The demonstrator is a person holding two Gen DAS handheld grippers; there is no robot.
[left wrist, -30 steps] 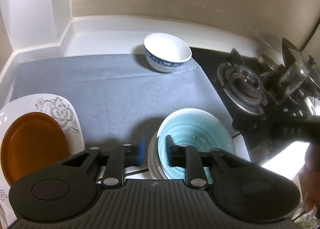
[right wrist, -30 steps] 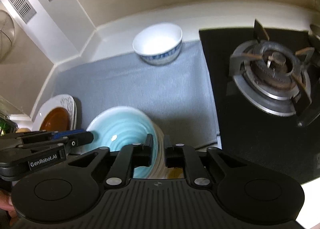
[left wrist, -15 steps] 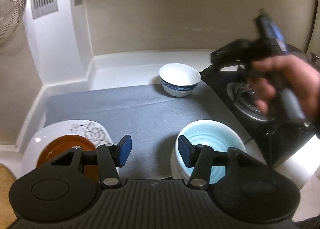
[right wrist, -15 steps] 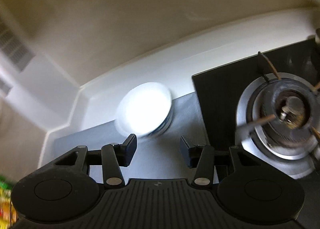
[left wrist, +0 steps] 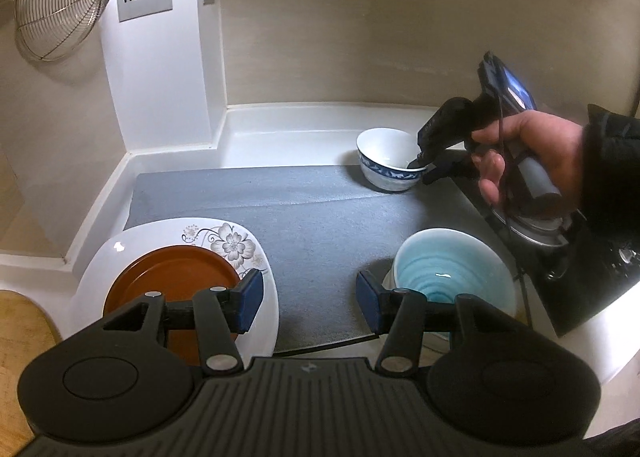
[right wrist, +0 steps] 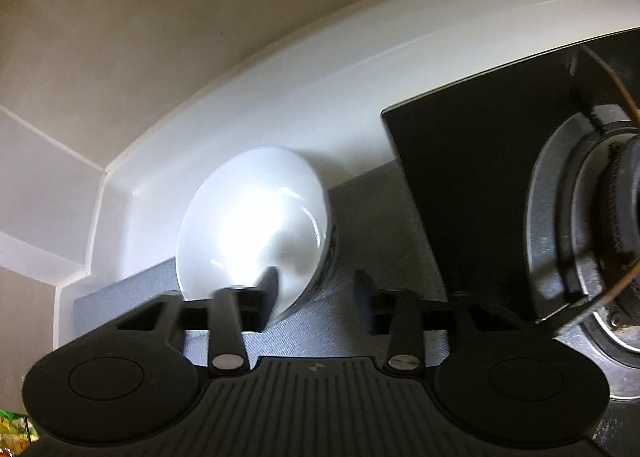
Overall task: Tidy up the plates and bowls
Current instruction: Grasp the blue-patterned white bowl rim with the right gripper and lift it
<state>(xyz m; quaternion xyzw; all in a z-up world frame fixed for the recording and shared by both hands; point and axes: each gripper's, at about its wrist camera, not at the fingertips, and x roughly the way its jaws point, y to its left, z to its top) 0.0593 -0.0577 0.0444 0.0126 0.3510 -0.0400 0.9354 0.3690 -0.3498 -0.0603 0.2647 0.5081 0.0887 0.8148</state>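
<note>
Right gripper (right wrist: 316,293) has swung over to the white bowl (left wrist: 387,165) at the mat's (left wrist: 304,217) far corner, jaws closing astride its rim. Thin bite, so it might tip or slip. Left gripper (left wrist: 310,307) hangs half-open, empty.

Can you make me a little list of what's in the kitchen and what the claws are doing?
White bowl: at the back of the grey mat
Right claw: just been closing, white bowl's rim between its fingers, not squeezed yet
Left claw: just opened, empty, above the mat
Blue bowl: front right
Brown plate: on the flower plate, front left
</note>
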